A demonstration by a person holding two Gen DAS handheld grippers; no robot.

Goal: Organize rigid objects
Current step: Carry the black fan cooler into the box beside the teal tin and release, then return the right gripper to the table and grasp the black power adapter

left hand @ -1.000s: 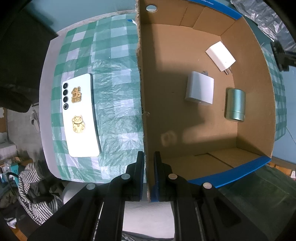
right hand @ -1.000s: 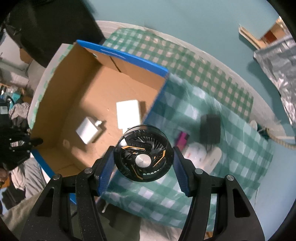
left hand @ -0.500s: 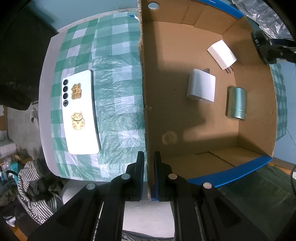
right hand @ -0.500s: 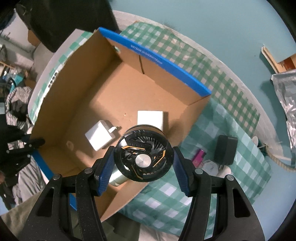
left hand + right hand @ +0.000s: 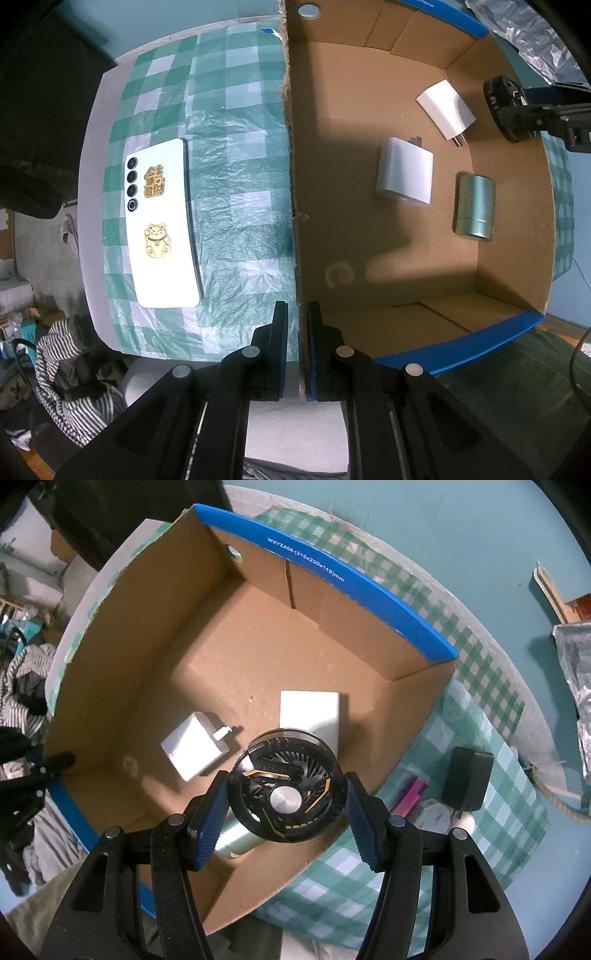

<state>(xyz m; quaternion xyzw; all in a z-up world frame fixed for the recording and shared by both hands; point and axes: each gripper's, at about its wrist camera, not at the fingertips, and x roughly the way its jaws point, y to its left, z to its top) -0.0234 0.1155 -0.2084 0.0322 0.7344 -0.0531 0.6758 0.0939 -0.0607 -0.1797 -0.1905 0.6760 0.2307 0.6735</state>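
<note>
Item in hand: we hold a round black fan [image 5: 286, 794] with orange trim clamped between the blue fingers [image 5: 210, 821] of our right gripper [image 5: 284, 814], hanging above the open cardboard box [image 5: 354, 579] near its right-hand wall. Our left gripper [image 5: 297, 345] has its fingers together on the box's raw-edged side wall, pinching the cardboard, which we judge is steadying the box. Already stowed on the box floor: a large white charger [image 5: 404, 177], a smaller white plug adapter [image 5: 445, 109] lying near it, and a pale green metal cylinder [image 5: 474, 206] on its side; all three lie apart from one another. Outstanding, as far as we can see: a white phone [image 5: 162, 225] with gold stickers lies face down on the tabletop just outside the box on the left; on the other side wait a black power adapter [image 5: 467, 779], something pink [image 5: 410, 794] and a whitish object we cannot identify. We judge the sorting roughly half done, with the fan next to be released. Surface: a tabletop [image 5: 491, 657] under a green-and-white checked cloth [image 5: 236, 147] covered by wrinkled clear plastic. Room: teal flooring, striped fabric [image 5: 66, 373] heaped beside the table, silvery foil [image 5: 576, 657] at the far right edge.
</note>
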